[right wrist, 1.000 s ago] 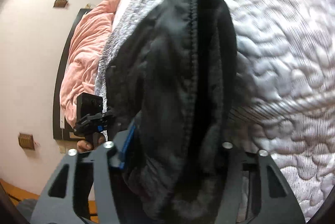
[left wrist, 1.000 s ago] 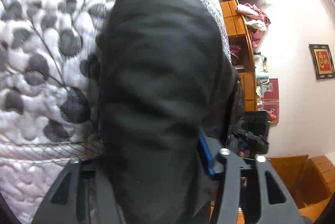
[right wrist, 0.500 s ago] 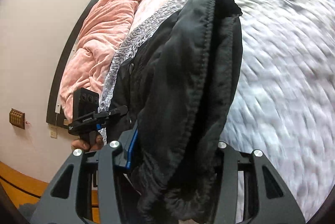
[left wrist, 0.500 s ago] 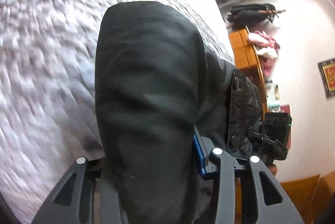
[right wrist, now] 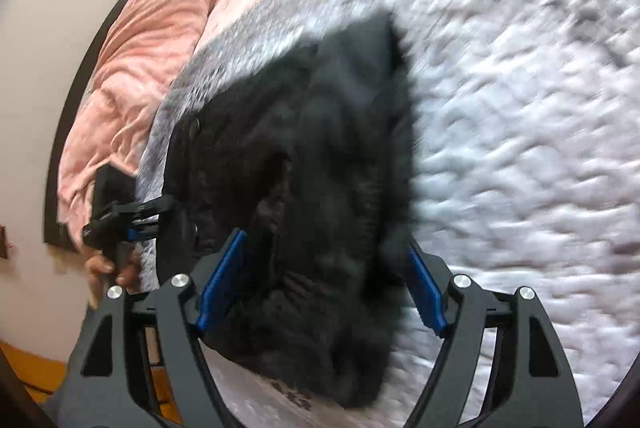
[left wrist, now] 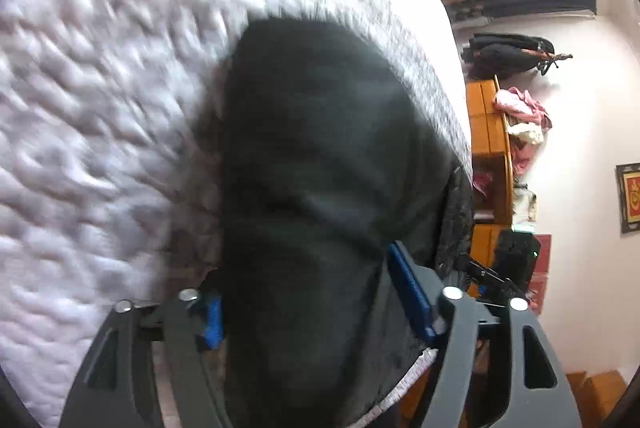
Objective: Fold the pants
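The black pants [left wrist: 320, 156] lie folded over on the white quilted bedspread [left wrist: 100, 108], near its grey edge. My left gripper [left wrist: 308, 292] straddles one end of the bundle. Its jaws are opening, and the blue pads [left wrist: 408, 292] stand off the cloth that still lies between them. In the right wrist view the pants [right wrist: 320, 148] show a fleecy inner side and a button. My right gripper [right wrist: 326, 248] straddles the other end, jaws opening, with cloth between the bared blue pads [right wrist: 220, 280]. The left gripper [right wrist: 120, 212] shows there, in a hand [right wrist: 100, 268].
A pink blanket [right wrist: 140, 48] is bunched at the far end of the bed. Beyond the bed's edge stand an orange wooden shelf [left wrist: 488, 132] with clothes, a dark bag [left wrist: 508, 52] on the wall and a framed picture [left wrist: 630, 198]. The quilt [right wrist: 520, 128] spreads wide beside the pants.
Both grippers carried the hanging pants across and lowered them onto the quilt. Both sets of jaws have spread apart, and the blue pads no longer press the cloth.
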